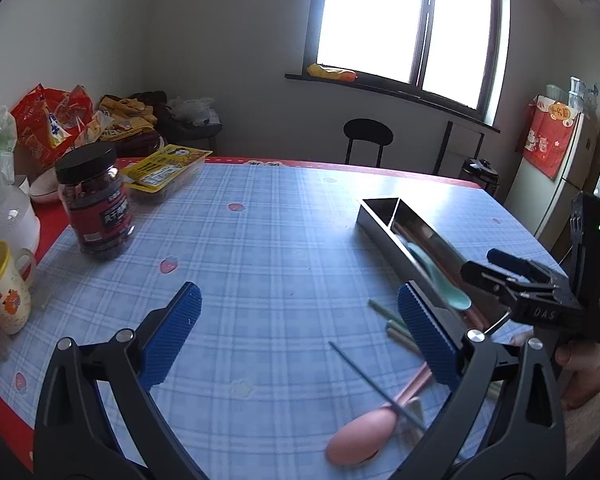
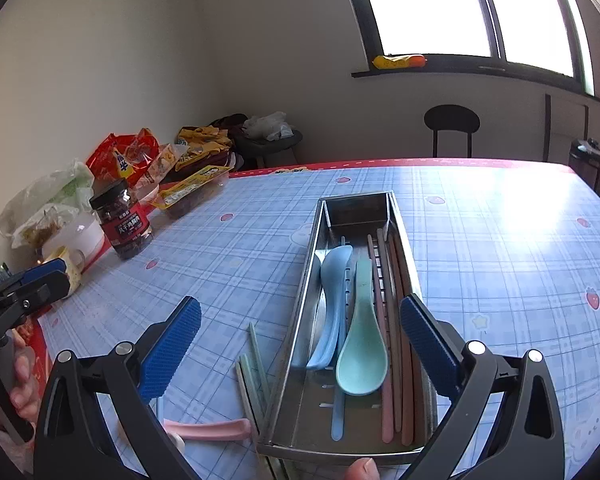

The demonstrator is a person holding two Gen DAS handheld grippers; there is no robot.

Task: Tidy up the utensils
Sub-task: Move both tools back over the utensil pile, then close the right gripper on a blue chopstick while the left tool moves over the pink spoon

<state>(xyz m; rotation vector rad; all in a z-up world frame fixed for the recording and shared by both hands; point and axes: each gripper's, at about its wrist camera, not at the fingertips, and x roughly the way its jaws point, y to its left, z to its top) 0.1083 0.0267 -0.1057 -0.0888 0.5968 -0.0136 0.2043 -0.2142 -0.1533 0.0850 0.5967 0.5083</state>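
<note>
Several utensils are still lying loose on the checked tablecloth [image 1: 260,248] in my left wrist view: a pink spoon [image 1: 360,436], a thin dark stick [image 1: 372,380] crossing over it, and pale green chopsticks [image 1: 392,322] just beside the steel utensil tray [image 1: 384,220]. I am holding the left gripper [image 1: 300,328] wide open above bare cloth, nothing between its pads. The right gripper [image 1: 512,276] is showing at the edge, close to the tray.

Looking through the right wrist view, I am seeing the tray [image 2: 300,320] already carrying a blue spoon [image 2: 334,300], a mint spoon [image 2: 362,340] and pinkish chopsticks [image 2: 396,340]. The right gripper [image 2: 300,344] is spread open over the tray, gripping nothing. Green chopsticks [image 2: 256,364] and the pink spoon's handle [image 2: 212,429] are resting outside, against the tray's left wall. I judge the sorting as roughly half done; those loose pieces remain.
</note>
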